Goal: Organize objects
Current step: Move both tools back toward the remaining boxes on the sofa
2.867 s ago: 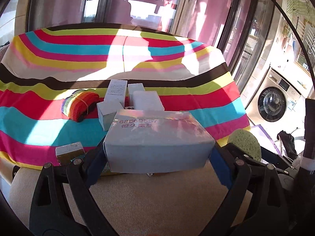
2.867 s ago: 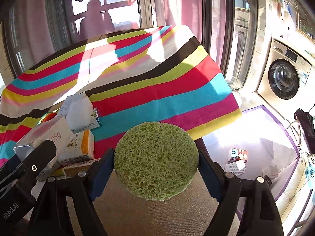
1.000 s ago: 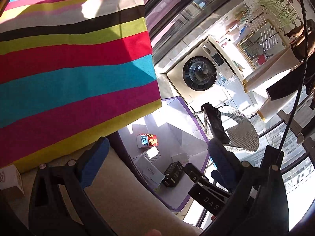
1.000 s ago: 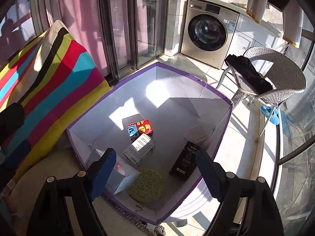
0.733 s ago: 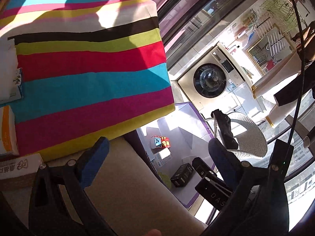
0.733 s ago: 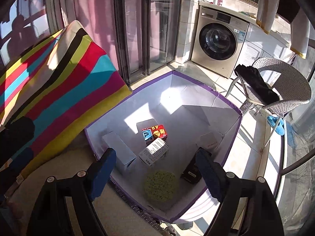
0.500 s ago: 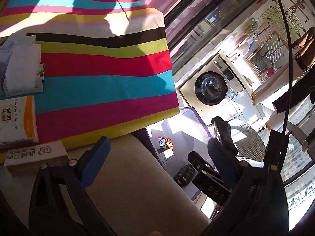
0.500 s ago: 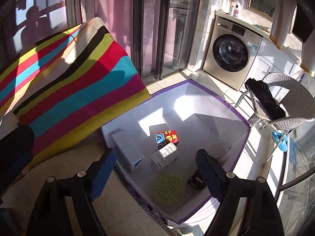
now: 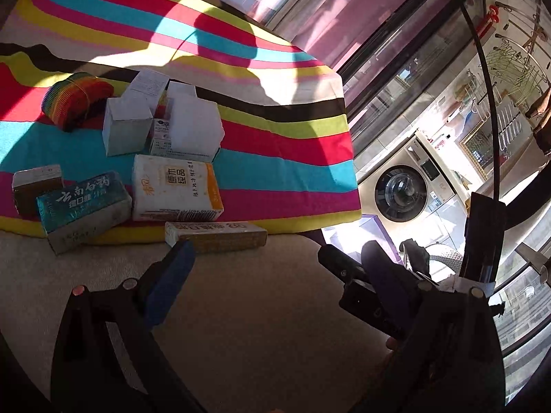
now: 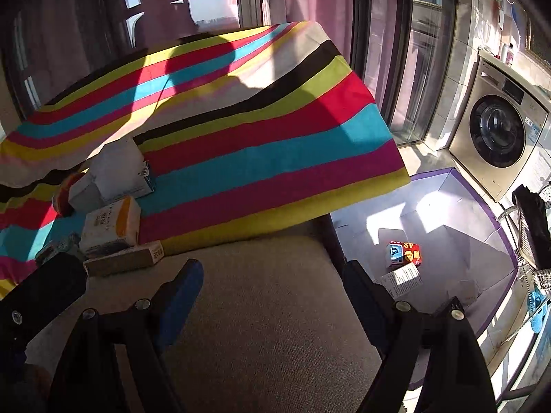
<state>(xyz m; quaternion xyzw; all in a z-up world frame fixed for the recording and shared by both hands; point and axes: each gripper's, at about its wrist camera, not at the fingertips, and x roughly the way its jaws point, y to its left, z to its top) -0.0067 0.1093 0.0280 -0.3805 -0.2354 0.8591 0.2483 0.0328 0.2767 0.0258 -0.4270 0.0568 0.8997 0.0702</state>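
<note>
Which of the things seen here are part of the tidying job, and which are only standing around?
Part of the job:
- tissue pack
- teal box
- long yellow box
- white boxes
- rainbow bundle
- purple-edged bin with the boxes already inside

Only standing around:
- washing machine
- wicker chair
- striped cloth

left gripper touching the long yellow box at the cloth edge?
Apart. In the left wrist view the left gripper is open and empty; beige cushion shows between its blue pad and the long yellow box.
</note>
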